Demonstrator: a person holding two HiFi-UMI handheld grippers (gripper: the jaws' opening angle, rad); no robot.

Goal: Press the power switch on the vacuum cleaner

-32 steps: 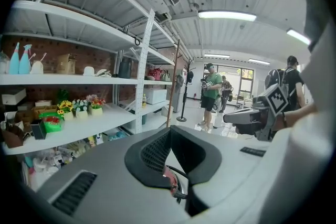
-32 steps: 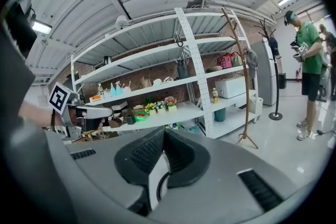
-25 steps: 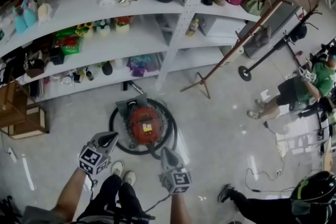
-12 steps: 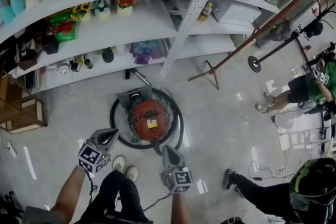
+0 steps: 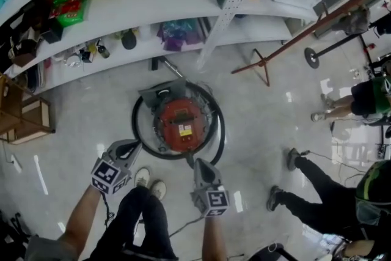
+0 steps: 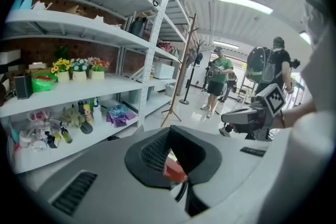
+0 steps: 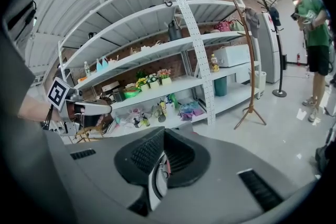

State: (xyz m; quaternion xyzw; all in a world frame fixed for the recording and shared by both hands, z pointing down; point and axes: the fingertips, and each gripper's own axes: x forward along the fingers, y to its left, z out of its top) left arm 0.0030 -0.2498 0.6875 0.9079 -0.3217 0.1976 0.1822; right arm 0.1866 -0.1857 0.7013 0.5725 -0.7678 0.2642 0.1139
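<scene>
The vacuum cleaner (image 5: 182,125) is a round red canister on the floor, ringed by its black hose (image 5: 136,126). In the head view my left gripper (image 5: 130,145) hangs just off its near left side, outside the hose ring. My right gripper (image 5: 199,163) is at its near edge, over the hose. Both have their jaws together and hold nothing. A sliver of red vacuum (image 6: 173,169) shows through the slit of the left gripper (image 6: 176,157) in its own view. The right gripper (image 7: 161,162) shows only a narrow slit too. No switch can be made out.
White shelving (image 5: 183,9) full of small goods stands behind the vacuum. A wooden coat stand (image 5: 263,64) leans at its right, a wooden crate (image 5: 24,125) sits at the left. A person's legs (image 5: 305,192) are close on the right, another person (image 5: 360,101) farther off. My shoes (image 5: 149,183) are just behind the vacuum.
The view has moved forward and down: the vacuum now sits lower and larger, with both grippers closer to its near edge. The person at lower right has stepped nearer.
</scene>
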